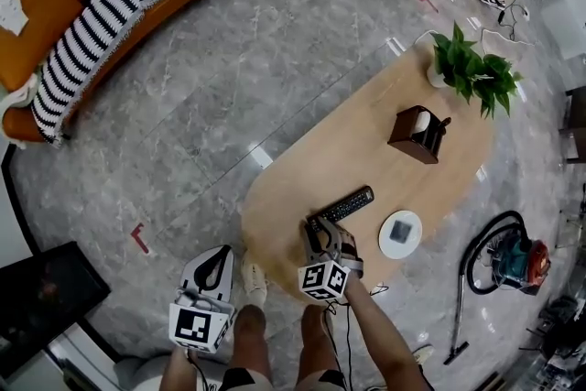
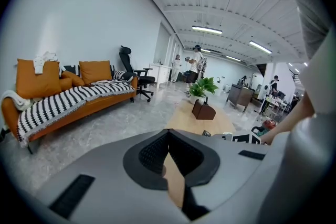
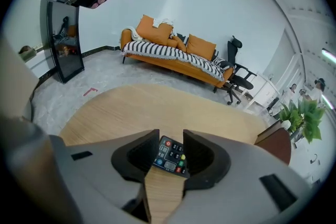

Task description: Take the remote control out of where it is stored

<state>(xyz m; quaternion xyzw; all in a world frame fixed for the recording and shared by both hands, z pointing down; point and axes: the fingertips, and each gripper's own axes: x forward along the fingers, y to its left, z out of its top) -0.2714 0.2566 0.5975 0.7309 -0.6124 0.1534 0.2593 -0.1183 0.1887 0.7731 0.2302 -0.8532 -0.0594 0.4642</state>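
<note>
Head view with both gripper views; places are given relative to the brown holder (image 1: 418, 135) standing on the oval wooden worktop (image 1: 357, 137).

Remote control (image 1: 345, 205): black, out of the holder and well apart from it, toward the worktop's near end. Its far end points toward the holder. Whether it lies flat on the wood cannot be told.

Right tongs (image 1: 318, 229): set around the end of the remote farthest from the holder. In the right gripper view the right tongs (image 3: 170, 139) stand at a medium width, and the button face of the remote control (image 3: 169, 156) fills the gap, with a pad against each long edge.

Left tongs (image 1: 219, 255): off the worktop, beyond its near end, over the grey floor. In the left gripper view the left tongs (image 2: 168, 136) have their tips together with nothing between them.

White round disc (image 1: 400, 233): on the worktop, nearer than the holder, beside the remote.

Potted plant (image 1: 472, 73): beyond the holder, at the far end.
</note>
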